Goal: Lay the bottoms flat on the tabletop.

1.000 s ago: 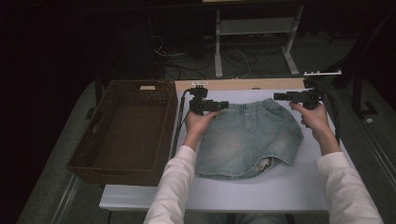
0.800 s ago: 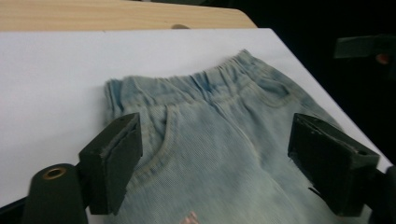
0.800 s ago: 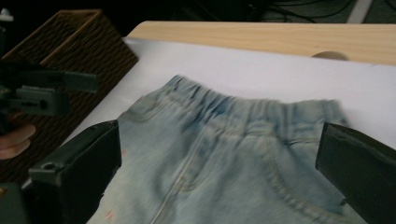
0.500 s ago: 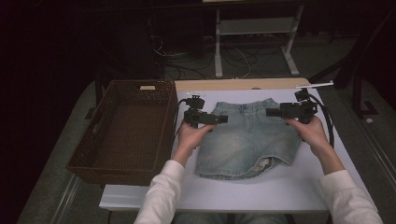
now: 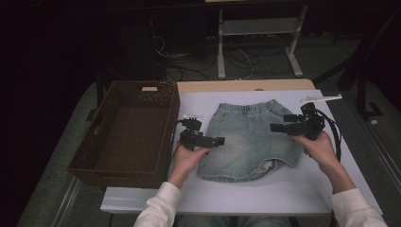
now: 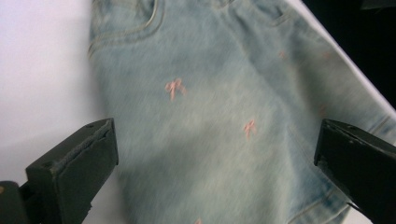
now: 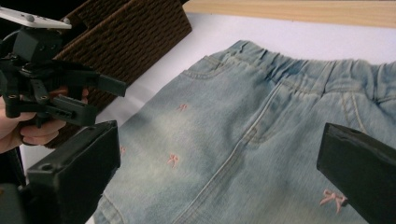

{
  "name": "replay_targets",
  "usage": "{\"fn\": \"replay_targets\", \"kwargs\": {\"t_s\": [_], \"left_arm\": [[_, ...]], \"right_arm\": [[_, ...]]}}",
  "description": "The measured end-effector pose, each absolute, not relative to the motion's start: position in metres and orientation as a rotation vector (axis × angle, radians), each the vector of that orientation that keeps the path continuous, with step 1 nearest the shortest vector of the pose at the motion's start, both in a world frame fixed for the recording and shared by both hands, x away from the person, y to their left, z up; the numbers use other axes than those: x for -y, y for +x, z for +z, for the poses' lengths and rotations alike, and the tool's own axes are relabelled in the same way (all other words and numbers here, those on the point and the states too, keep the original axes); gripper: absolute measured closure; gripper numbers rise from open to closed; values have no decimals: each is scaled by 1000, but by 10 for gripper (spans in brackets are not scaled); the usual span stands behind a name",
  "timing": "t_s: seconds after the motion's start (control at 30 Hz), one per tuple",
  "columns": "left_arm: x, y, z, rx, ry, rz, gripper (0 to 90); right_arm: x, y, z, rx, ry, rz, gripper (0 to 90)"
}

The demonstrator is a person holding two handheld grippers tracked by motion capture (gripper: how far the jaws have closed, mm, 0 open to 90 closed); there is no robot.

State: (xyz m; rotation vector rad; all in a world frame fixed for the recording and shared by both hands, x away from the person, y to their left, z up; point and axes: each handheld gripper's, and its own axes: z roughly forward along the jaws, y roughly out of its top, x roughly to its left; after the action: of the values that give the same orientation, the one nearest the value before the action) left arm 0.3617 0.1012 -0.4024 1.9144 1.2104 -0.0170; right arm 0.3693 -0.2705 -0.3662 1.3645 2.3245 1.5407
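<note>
A pale denim skirt (image 5: 250, 139) with small pink bows lies flat on the white table (image 5: 293, 189), waistband toward 12 o'clock and hem toward 6, so its long axis runs away from the person. A brown woven basket (image 5: 125, 132) stands just beside it at 9 o'clock.

The left gripper (image 5: 215, 141) hangs at the skirt's 9 o'clock edge, pointing toward 3; the right gripper (image 5: 278, 126) sits at its 3 o'clock edge, pointing toward 9. Both have their jaws spread wide and hold nothing, with denim showing between them in each gripper view. Whether either jaw touches the cloth is hard to tell from above.

The skirt lies between the two tools, each about equally near its own side seam. The left one sits nearer the hem, the right nearer the waistband. Any grasp probably means closing inward on those edges.
</note>
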Motion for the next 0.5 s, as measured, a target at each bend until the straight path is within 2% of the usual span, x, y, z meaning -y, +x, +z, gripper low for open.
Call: {"fn": "replay_targets", "kwargs": {"t_s": [0.5], "left_arm": [[-109, 331, -423, -1232, 1974, -81, 0]], "right_arm": [[278, 341, -377, -2316, 1384, 1510, 0]]}}
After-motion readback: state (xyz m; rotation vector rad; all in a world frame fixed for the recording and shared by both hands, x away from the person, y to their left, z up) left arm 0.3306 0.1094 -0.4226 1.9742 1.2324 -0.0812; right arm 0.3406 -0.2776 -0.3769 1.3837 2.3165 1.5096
